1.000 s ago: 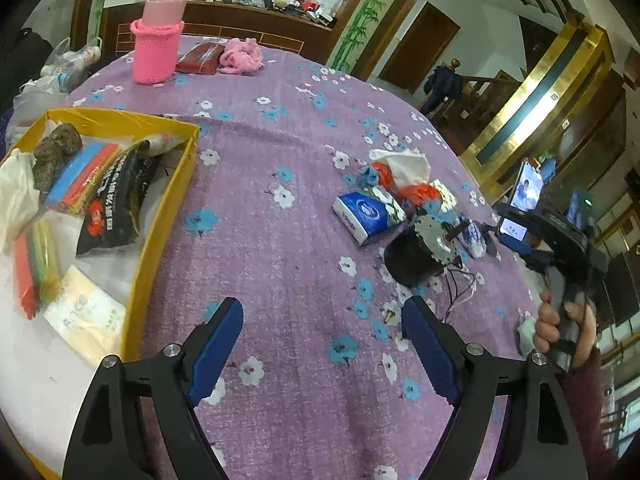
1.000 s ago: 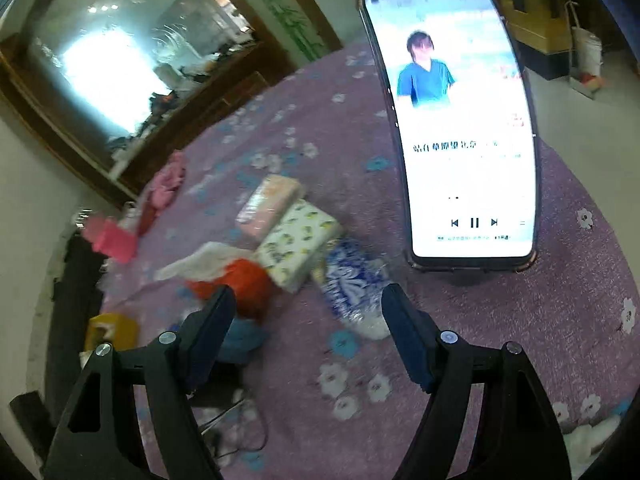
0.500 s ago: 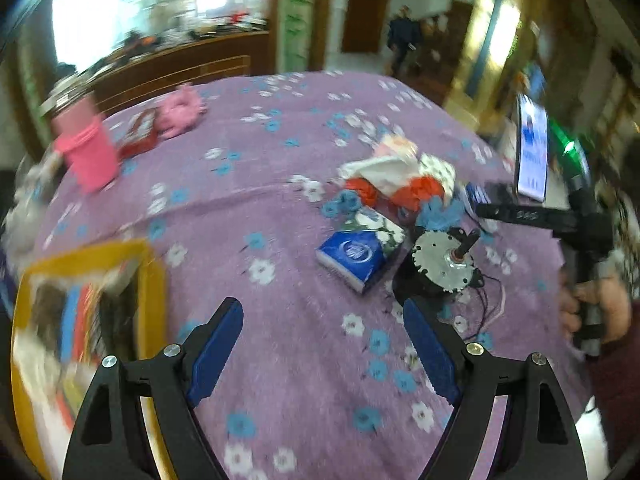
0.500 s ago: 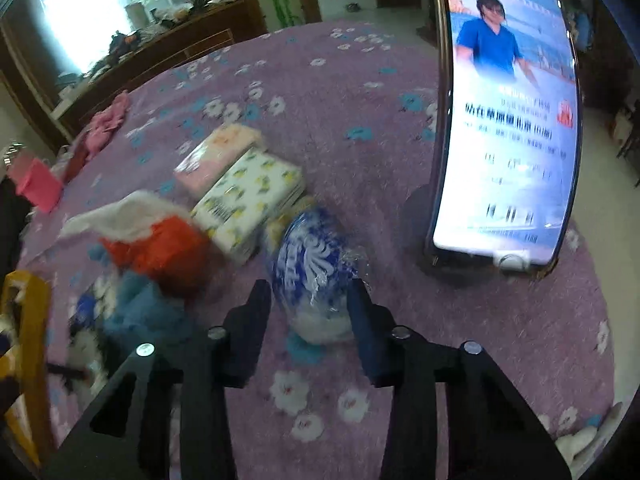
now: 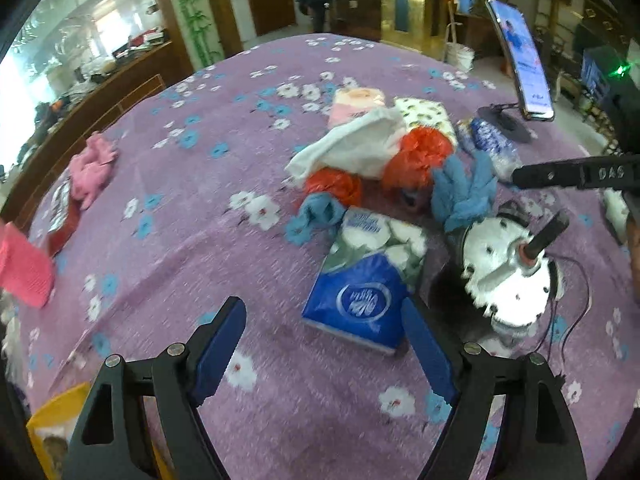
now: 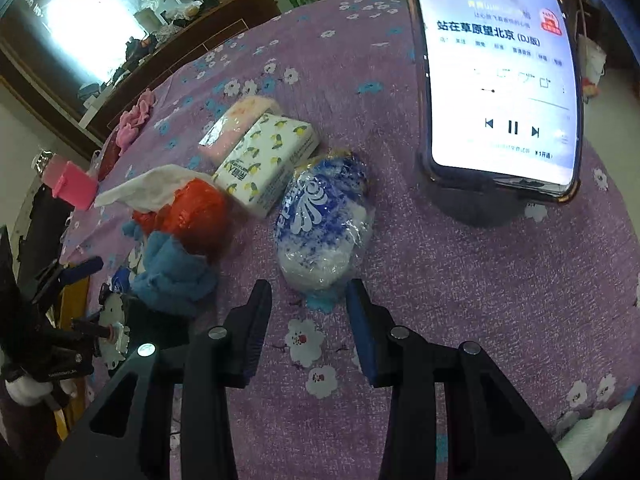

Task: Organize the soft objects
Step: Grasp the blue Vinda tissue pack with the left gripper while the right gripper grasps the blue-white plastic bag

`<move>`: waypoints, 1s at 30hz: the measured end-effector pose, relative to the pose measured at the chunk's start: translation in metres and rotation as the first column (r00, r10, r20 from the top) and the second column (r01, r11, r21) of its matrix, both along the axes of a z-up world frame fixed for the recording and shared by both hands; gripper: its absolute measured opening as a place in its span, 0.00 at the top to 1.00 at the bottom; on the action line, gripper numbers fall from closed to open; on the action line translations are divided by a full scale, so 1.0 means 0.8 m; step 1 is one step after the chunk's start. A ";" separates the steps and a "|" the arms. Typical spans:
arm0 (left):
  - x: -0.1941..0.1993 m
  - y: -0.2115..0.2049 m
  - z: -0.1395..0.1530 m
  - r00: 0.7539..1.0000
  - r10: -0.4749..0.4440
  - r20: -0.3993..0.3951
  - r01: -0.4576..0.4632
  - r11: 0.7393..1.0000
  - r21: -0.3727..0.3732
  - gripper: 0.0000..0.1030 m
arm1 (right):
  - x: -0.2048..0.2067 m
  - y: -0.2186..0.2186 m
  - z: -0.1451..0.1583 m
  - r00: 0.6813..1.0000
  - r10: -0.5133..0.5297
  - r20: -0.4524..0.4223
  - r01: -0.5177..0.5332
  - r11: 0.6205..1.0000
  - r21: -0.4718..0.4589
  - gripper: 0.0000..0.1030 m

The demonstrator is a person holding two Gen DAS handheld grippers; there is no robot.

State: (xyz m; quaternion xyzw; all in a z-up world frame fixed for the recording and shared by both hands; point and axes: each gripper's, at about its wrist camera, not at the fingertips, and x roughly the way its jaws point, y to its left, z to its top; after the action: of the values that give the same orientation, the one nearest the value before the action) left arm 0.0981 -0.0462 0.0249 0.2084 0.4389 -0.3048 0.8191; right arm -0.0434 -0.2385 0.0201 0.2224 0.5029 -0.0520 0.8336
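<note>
Two grippers hung over my purple flowered tablecloth (image 5: 192, 184) in a wood-panelled room: the left gripper (image 5: 324, 334) gaped wide and empty just before the blue tissue pack (image 5: 360, 292), and the right gripper (image 6: 308, 312) stood partly open and empty, its fingertips just short of the blue-and-white wrapped bundle (image 6: 324, 220). A propped phone (image 6: 500, 80) ran off the frame's top, and motion blur smeared the pink things (image 5: 92, 168) at the left.

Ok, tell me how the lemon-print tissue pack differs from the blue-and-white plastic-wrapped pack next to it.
The lemon-print tissue pack is a crisp rectangular block; the blue-and-white pack is rounded and lumpy.
The lemon-print pack is white with yellow lemons; the other has blue print under crinkled clear film.
The blue-and-white pack lies just ahead of the open right claw; the lemon-print pack sits farther off, against a pink pack.
Both rest on the purple flowered tablecloth.
</note>
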 end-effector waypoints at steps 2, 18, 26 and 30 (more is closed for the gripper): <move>0.002 -0.003 -0.001 0.999 -0.021 -0.028 0.020 0.999 -0.035 0.27 | 0.000 0.004 0.001 1.000 0.000 0.005 0.000 1.000 -0.014 0.65; 0.007 0.005 -0.021 0.999 0.009 -0.040 -0.008 1.000 0.014 0.22 | 0.026 0.015 0.014 0.999 -0.035 0.033 0.037 0.997 -0.068 0.53; 0.009 0.000 -0.025 0.993 0.095 -0.067 -0.095 0.996 0.001 0.43 | 0.049 0.019 0.004 0.998 -0.063 0.014 0.065 0.987 -0.144 0.53; -0.007 0.006 -0.016 0.991 0.122 -0.059 -0.124 0.992 -0.030 0.44 | 0.055 0.021 0.001 0.997 -0.071 0.015 0.072 0.982 -0.173 0.64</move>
State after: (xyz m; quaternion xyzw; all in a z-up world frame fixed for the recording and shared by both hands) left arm 0.0925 -0.0412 0.0117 0.1584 0.4689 -0.2667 0.8270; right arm 0.0003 -0.2220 0.0212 0.1670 0.4845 -0.1245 0.8496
